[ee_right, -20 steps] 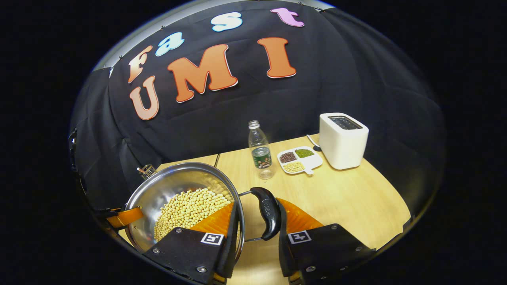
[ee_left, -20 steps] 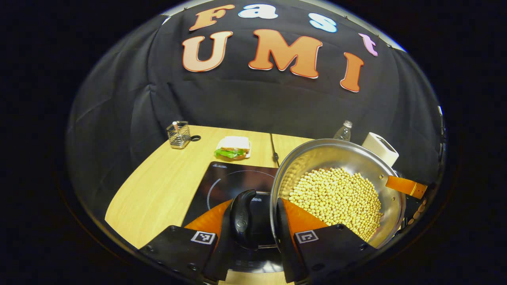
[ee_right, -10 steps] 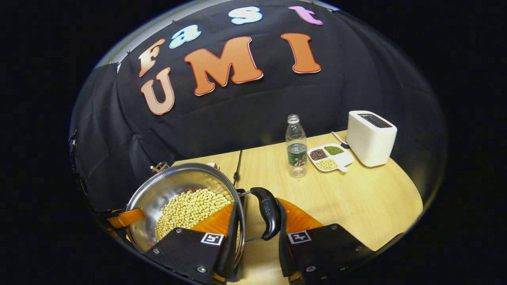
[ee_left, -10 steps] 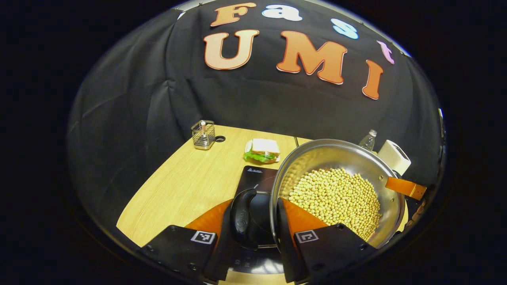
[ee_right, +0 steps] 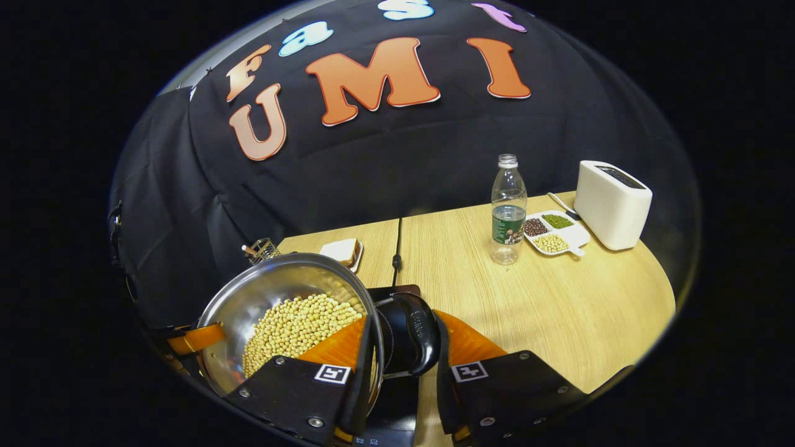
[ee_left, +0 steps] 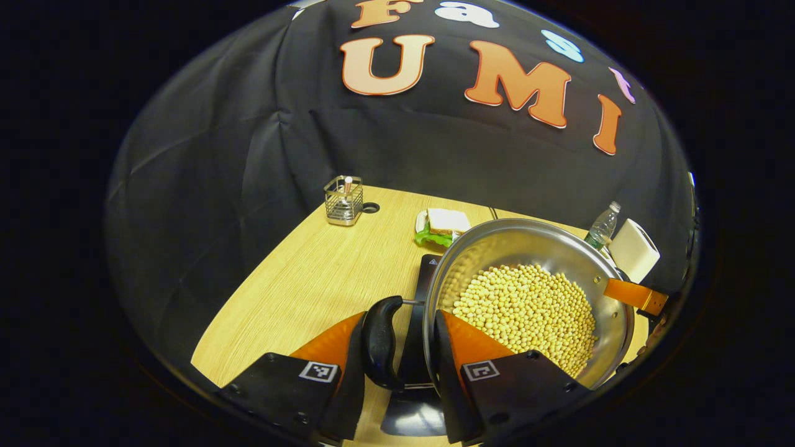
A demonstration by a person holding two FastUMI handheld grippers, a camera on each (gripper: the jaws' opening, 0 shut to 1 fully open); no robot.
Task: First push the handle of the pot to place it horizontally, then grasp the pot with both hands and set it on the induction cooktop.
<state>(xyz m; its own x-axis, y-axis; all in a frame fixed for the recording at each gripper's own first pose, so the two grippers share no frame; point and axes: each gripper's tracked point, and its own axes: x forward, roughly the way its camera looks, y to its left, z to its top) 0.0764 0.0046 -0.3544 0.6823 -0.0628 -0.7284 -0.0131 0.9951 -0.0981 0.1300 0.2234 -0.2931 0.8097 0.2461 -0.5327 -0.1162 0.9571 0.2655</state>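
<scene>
Behind the pot [ee_left: 528, 292] gripped by both hand-held grippers [ee_left: 397, 347] [ee_right: 400, 347] lie a sandwich [ee_left: 444, 223] and bottle [ee_right: 508, 208].

Most of the induction cooktop [ee_left: 427, 282] is hidden in the left gripper view — the pot [ee_left: 528, 248] covers it, so just a dark strip shows beside the rim. In the right gripper view a corner of the cooktop [ee_right: 404, 290] and a dark edge at the bottom peek out past the pot [ee_right: 261, 292]. The pot's floor lies buried under the beans [ee_left: 528, 313]. The sandwich [ee_left: 444, 223] is partly cut off by the pot's rim, and the toaster [ee_left: 633, 251] sits half behind it. Whatever stands in the wire holder [ee_left: 343, 200] is too small to name — likewise the holder [ee_right: 259, 249] behind the pot's rim.
</scene>
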